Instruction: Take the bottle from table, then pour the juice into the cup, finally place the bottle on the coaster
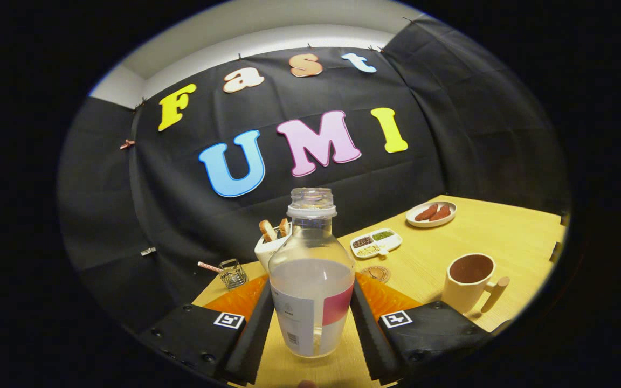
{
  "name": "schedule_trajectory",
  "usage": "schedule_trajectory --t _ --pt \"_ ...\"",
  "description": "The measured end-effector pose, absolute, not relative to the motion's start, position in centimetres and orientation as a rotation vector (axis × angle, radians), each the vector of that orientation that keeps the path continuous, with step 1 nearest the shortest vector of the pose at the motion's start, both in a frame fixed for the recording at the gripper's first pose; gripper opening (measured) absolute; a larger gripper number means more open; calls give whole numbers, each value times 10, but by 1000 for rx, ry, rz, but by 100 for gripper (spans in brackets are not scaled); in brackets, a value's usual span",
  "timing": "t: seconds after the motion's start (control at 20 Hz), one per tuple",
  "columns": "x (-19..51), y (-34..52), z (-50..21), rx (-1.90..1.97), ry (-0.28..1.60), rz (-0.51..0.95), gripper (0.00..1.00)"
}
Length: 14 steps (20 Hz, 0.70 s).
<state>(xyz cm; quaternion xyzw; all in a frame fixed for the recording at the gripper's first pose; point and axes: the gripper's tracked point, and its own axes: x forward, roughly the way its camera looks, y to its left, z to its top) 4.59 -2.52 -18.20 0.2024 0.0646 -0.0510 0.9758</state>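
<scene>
Gripper view: the bottle point(311, 280), uncapped and about half full of pale juice, stands between the gripper point(310, 323) fingers, which press on both its sides, clamped. Whether its base rests on the table point(483, 237) or hangs just above it, I cannot tell. The cup point(469, 283), with its handle, stands to the right; the coaster point(376, 274) lies just beyond the bottle. The taking step looks in hand; next, carry it right and tilt the mouth over the cup.

I can't see the coaster point(376, 274) whole: the bottle point(311, 280) and one finger of my tongs point(311, 328) partly hide it.
</scene>
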Motion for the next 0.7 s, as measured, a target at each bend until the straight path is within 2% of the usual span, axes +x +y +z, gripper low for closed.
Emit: schedule_trajectory --t 0.25,0.7 --pt "47 -51 -178 647 146 -129 76" --pt "44 -69 -216 999 238 -164 76"
